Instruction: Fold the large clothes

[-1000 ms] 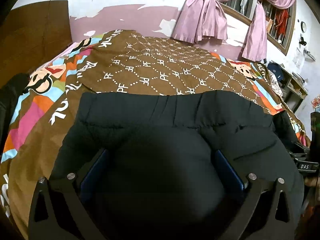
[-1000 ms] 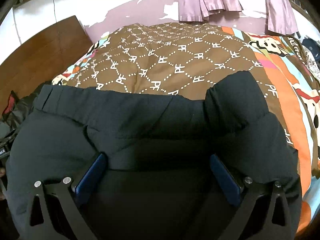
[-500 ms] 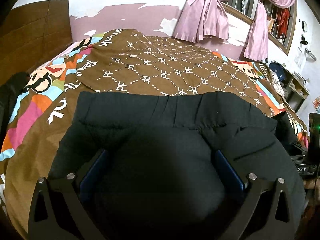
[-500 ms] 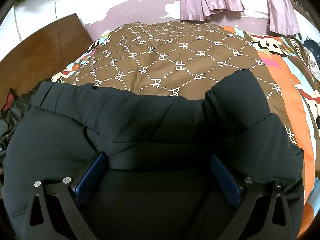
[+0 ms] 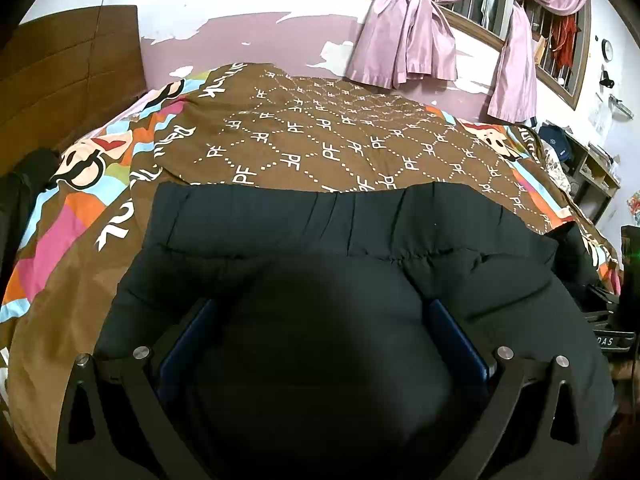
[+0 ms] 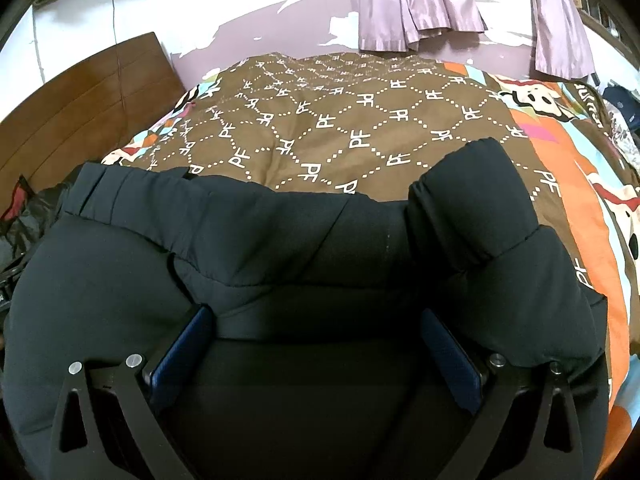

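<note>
Lying across the bed (image 5: 304,148), a black padded jacket (image 5: 320,264) is bulging between both grippers' wide-spread fingers. Whether the left gripper (image 5: 320,320) or right gripper (image 6: 316,320) is pinching it, I cannot tell

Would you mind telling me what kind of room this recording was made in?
Most likely a home bedroom: a bed with a patterned brown bedspread, a wooden headboard, and pink curtains tied back at a barred window.
</note>
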Demonstrator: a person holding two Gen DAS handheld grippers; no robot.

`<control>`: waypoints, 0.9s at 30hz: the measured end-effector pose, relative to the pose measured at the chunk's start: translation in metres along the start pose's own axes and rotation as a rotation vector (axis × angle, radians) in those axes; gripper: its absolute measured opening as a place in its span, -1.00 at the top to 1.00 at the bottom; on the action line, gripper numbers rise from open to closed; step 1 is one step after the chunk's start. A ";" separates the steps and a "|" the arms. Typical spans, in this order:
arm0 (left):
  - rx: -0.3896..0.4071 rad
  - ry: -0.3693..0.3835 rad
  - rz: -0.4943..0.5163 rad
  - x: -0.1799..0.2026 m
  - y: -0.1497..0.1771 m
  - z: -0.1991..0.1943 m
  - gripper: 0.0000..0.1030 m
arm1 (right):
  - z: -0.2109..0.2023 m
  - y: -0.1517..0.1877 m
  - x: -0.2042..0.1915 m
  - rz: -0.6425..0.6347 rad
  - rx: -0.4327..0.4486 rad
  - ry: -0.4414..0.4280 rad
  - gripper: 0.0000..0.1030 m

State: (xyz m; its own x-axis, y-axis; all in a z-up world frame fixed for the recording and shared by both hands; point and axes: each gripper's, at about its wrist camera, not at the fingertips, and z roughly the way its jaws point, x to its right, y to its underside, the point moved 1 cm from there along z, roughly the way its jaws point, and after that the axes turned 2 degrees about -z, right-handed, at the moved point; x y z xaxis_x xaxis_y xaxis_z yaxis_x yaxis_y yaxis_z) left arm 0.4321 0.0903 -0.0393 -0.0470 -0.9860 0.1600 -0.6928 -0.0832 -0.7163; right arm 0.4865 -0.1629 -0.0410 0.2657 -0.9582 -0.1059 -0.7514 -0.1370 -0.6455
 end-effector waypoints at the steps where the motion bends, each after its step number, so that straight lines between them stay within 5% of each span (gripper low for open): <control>1: 0.003 0.000 0.000 0.001 0.000 0.000 -0.99 | -0.002 0.001 -0.001 -0.003 0.011 0.004 -1.00; 8: 0.108 0.060 -0.031 -0.008 0.007 -0.018 -0.98 | -0.015 0.005 -0.008 -0.039 0.069 0.050 -1.00; 14: 0.121 0.051 -0.030 -0.002 0.005 -0.026 -0.98 | -0.027 0.009 -0.001 -0.015 0.082 0.004 -1.00; 21: 0.126 0.023 -0.033 -0.002 0.012 -0.047 -0.98 | -0.082 0.020 0.013 0.024 0.214 0.028 -1.00; 27: 0.162 0.065 -0.049 -0.015 0.022 -0.085 -0.98 | -0.115 0.033 0.037 0.071 0.179 0.064 -1.00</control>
State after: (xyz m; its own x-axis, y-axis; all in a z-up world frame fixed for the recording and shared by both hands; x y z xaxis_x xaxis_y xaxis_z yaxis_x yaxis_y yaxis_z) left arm 0.3565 0.1156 0.0004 -0.0661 -0.9691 0.2375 -0.5703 -0.1587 -0.8060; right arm 0.4018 -0.2314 0.0207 0.1727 -0.9787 -0.1111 -0.6459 -0.0273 -0.7630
